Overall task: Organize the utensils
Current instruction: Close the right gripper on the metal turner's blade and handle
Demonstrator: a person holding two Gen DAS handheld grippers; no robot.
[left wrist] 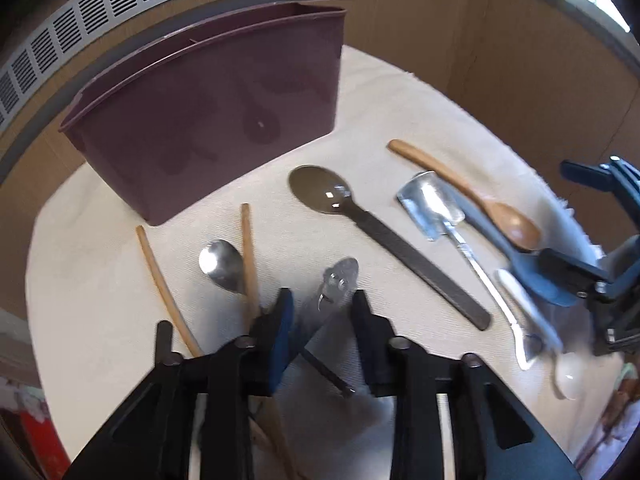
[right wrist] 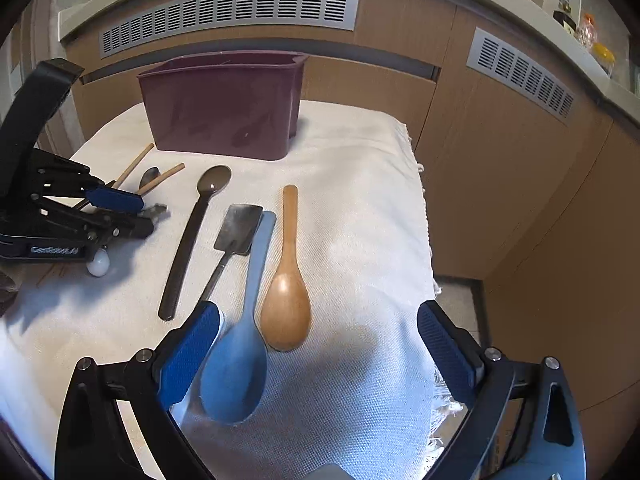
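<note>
My left gripper points down at the white cloth, its blue pads closed on a metal utensil with cut-out holes. That utensil's tip sticks out past the fingers in the right wrist view. My right gripper stands wide open over two spoon bowls. The wooden spoon lies between its fingers, and the blue spoon lies against its left pad. Neither is gripped. A maroon bin stands at the back of the cloth.
On the cloth lie a long dark spoon, a metal spatula, a steel spoon, two wooden chopsticks and a white spoon. The cloth's fringed edge drops off at the right. Wooden panels with vents stand behind.
</note>
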